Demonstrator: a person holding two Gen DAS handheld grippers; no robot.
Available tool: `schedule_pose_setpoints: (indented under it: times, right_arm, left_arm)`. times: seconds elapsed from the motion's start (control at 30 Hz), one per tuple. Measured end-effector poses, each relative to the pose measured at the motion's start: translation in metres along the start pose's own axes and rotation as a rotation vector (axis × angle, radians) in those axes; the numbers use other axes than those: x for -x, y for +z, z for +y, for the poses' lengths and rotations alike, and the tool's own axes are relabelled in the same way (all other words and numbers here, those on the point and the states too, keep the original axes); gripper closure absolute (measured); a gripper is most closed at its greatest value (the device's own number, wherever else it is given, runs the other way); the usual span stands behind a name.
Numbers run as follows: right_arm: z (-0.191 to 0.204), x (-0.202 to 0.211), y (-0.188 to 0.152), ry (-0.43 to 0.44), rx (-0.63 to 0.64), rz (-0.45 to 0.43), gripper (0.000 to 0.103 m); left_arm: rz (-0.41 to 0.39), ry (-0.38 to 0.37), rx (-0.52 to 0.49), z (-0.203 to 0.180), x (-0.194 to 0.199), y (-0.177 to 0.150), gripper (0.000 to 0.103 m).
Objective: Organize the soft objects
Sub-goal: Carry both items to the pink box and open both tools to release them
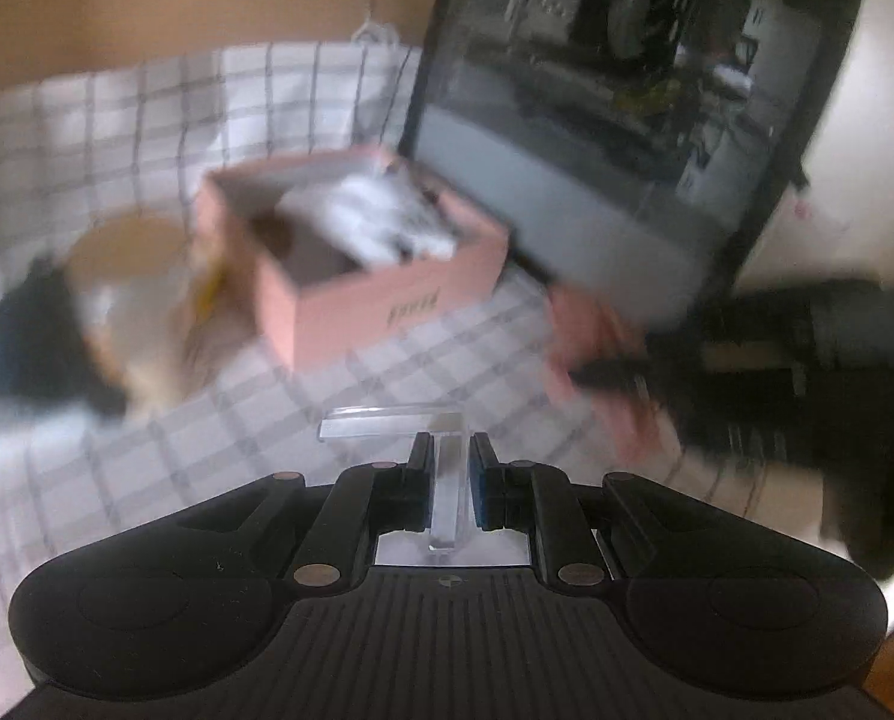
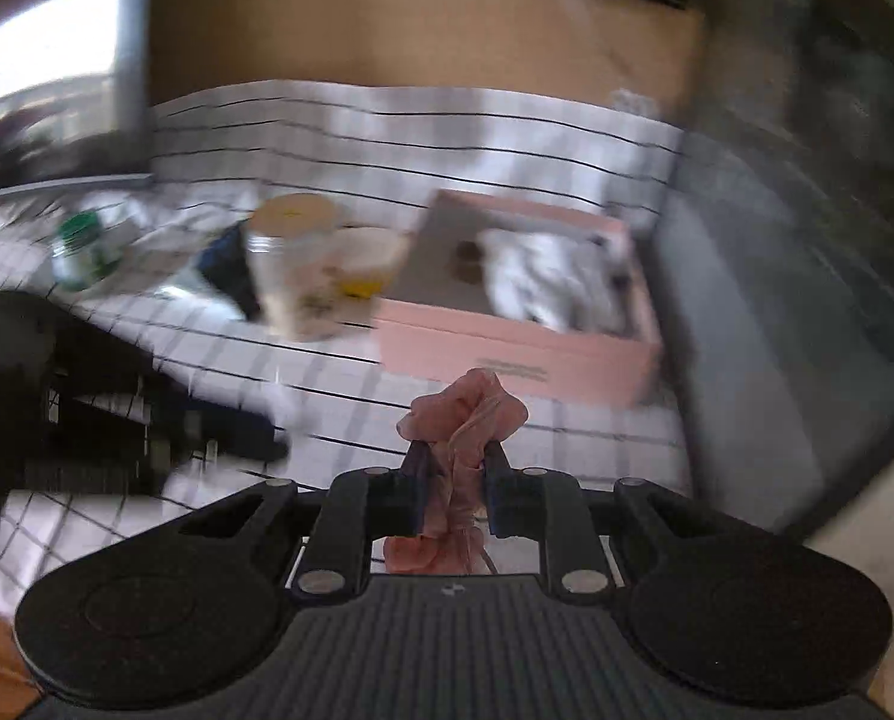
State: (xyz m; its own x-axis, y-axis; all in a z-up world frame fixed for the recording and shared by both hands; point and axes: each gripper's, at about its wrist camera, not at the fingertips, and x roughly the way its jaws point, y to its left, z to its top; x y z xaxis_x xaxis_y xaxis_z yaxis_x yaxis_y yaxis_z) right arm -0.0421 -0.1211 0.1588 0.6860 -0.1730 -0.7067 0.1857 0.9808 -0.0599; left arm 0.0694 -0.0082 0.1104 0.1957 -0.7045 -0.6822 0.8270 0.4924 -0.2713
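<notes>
A white-and-black soft item is already seen inside the open pink cardboard box (image 2: 519,354) on the checked bench (image 2: 351,414), while the right tool (image 2: 454,462), clamped on a crumpled pink fabric scrunchie (image 2: 465,414), is held just short of it; the left tool (image 1: 449,456) is nearly closed and empty.

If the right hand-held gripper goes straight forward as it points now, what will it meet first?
Probably the front wall of the pink box, straight ahead of the right hand-held gripper, which holds a pink fabric piece. Blur makes depth uncertain.
</notes>
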Motion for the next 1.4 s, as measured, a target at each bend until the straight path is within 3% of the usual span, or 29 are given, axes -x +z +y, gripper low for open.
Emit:
schedule_pose_setpoints:
  times: [0.3, 0.4, 0.53, 0.67, 0.9, 1.1, 1.23, 1.4]
  right_arm:
    - [-0.038, 0.006, -0.012, -0.038, -0.098, -0.025, 0.085]
    - [-0.041, 0.006, -0.010, -0.038, -0.089, -0.037, 0.085]
    - [-0.041, 0.006, -0.005, -0.038, -0.074, -0.049, 0.085]
    - [-0.045, -0.001, 0.003, -0.040, -0.069, -0.054, 0.085]
    - [-0.057, -0.019, 0.042, -0.019, -0.069, -0.102, 0.085]
    - [-0.061, -0.065, 0.106, 0.051, -0.111, -0.119, 0.085]
    - [-0.058, -0.135, 0.142, 0.095, -0.181, -0.019, 0.085]
    - [-0.049, -0.224, 0.147, 0.057, -0.207, 0.189, 0.085]
  left_arm:
    - [-0.141, 0.050, -0.046, 0.013, -0.042, 0.105, 0.088]
    - [-0.152, 0.058, -0.054, 0.020, -0.059, 0.139, 0.087]
    - [-0.093, 0.068, 0.044, 0.040, -0.094, 0.164, 0.086]
    - [-0.088, 0.172, 0.060, 0.044, -0.107, 0.155, 0.086]
    - [-0.229, 0.121, 0.122, 0.039, -0.061, 0.122, 0.086]
    - [-0.271, 0.078, 0.133, 0.020, -0.007, 0.073, 0.086]
    - [-0.242, 0.096, 0.165, 0.018, 0.022, 0.028, 0.086]
    - [-0.183, 0.231, 0.300, 0.042, 0.052, -0.031, 0.086]
